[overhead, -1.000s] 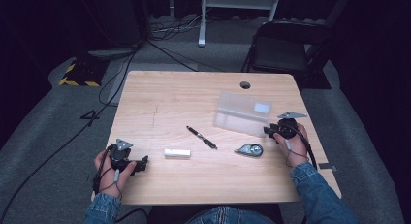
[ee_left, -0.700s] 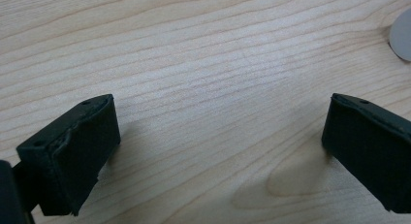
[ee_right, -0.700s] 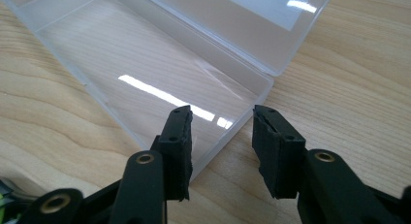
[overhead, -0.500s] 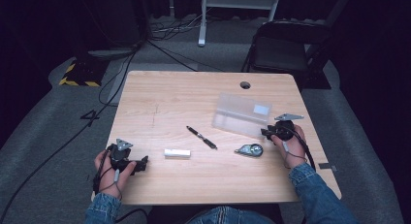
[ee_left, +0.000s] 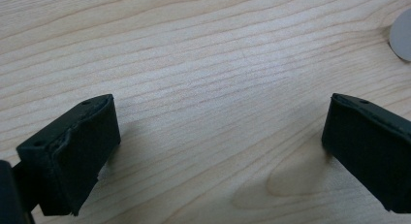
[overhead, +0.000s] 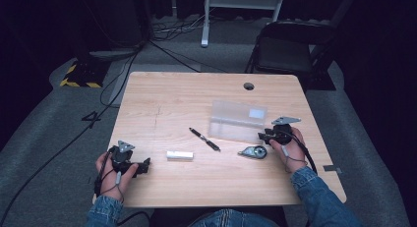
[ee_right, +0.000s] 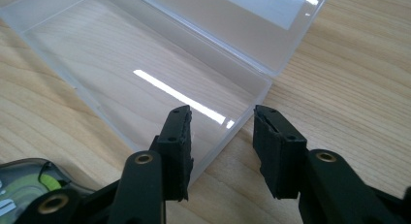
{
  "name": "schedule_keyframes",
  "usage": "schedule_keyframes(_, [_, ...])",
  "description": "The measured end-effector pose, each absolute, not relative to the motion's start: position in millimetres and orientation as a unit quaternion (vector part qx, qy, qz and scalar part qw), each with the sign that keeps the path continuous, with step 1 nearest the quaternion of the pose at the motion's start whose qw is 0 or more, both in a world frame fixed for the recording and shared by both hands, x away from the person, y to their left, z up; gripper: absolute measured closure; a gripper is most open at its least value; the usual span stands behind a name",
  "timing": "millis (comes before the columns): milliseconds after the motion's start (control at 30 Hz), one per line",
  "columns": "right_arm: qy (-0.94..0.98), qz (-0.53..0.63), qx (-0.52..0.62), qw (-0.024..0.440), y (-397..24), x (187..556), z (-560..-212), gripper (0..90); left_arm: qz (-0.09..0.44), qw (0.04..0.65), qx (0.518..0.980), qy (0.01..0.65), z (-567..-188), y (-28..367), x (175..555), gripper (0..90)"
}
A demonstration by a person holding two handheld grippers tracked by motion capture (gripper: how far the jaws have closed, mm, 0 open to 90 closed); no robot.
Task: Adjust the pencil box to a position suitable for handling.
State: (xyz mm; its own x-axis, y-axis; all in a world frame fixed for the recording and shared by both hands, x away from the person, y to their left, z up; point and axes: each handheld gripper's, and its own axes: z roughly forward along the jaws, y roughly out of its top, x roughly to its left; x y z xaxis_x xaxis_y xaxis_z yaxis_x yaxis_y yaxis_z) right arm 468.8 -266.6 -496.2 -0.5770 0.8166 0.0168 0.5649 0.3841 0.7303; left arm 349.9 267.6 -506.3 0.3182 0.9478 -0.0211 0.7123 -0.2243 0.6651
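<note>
Right hand-held gripper [ee_right: 220, 151]: we see jaws narrowly apart, holding nothing.
Clear box [ee_right: 160, 64]: its corner just ahead, perhaps touching one jaw.
Left hand-held gripper [ee_left: 218, 151]: wide apart over bare surface [ee_left: 203, 64].

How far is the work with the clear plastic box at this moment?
Done: the clear plastic box lies open and empty on the table. In hand: the right gripper is at the box's near corner, jaws apart, one jaw over the wall, nothing gripped. Left: the pen, the white eraser and the correction tape lie outside the box; the left gripper rests open.

Clear plastic case [ee_right: 160, 83], lid open, empty, flat on table; correction-tape dispenser [overhead: 253, 152] just beside.
</note>
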Motion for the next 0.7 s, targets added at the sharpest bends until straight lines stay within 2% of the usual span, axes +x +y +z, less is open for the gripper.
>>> schedule_keyframes(700, [0.825, 0.361, 0.402, 0.167, -256.4, 463.7, -496.1, 57.2, 0.200, 0.295, 0.756, 0.549, -506.3, 267.6, 349.9, 0.5])
